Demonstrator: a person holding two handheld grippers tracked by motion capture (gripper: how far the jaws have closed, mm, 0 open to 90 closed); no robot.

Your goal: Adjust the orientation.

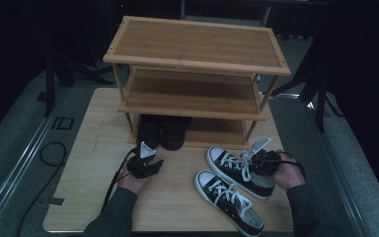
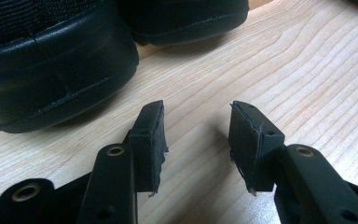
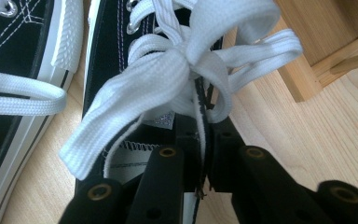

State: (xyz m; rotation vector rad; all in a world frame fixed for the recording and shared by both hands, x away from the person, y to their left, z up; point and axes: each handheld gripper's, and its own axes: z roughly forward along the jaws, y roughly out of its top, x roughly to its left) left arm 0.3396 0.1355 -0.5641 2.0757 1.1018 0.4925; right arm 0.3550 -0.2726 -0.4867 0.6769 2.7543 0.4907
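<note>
Two black canvas sneakers with white laces lie on the wooden table (image 1: 172,197): one farther back (image 1: 227,165), one nearer the front edge (image 1: 229,200). My right gripper (image 1: 256,160) reaches that farther sneaker from the right. In the right gripper view its jaws (image 3: 204,135) are shut on the thin upper edge of this sneaker (image 3: 112,56), just below the tied lace bow (image 3: 168,70). The other sneaker (image 3: 18,46) lies to its left. My left gripper (image 1: 153,164) rests low on the table, open and with nothing in it (image 2: 196,135), just short of a black leather shoe (image 2: 51,70).
A three-tier bamboo shoe rack (image 1: 197,44) stands at the back of the table. A pair of black shoes (image 1: 160,131) sits on its bottom shelf at the left. A rack leg (image 3: 307,60) rises just right of the gripped sneaker. A cable (image 1: 54,153) lies on the floor at the left.
</note>
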